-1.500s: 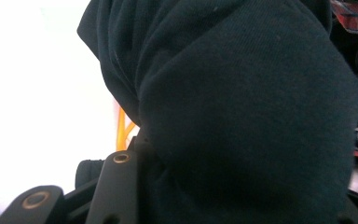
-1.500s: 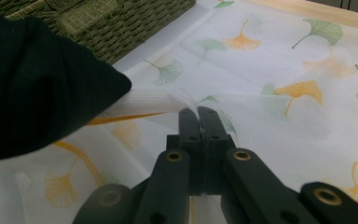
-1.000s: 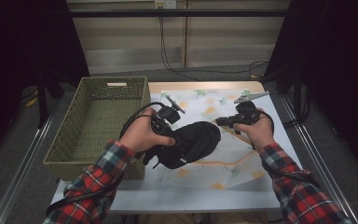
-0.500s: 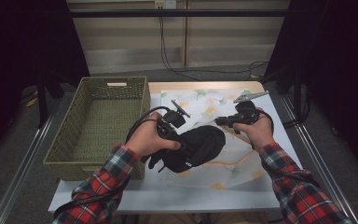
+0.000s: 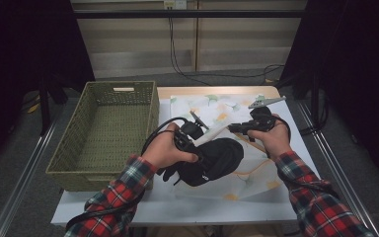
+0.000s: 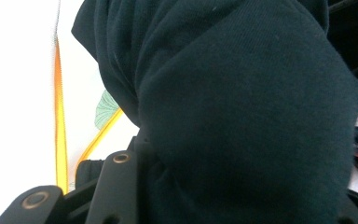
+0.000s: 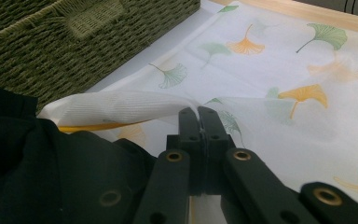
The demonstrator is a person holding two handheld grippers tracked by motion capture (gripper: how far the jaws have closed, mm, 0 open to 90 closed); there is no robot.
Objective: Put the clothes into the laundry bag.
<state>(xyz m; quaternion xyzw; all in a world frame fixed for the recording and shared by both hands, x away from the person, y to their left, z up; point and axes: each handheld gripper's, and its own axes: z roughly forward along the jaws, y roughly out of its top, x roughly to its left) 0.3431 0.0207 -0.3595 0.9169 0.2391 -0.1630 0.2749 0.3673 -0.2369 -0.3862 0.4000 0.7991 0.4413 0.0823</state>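
your left gripper has its jaws clamped on the dark garment, bunched mid-desk by the basket. your right gripper has its jaws pinched tight on the leaf-print cloth, lifting its edge over the garment.

- From above, we look forward and down on the whole bench.
- Our left gripper view sits right against the dark garment.
- Our right gripper view looks low across the leaf-print cloth toward the basket; the high view shares both.
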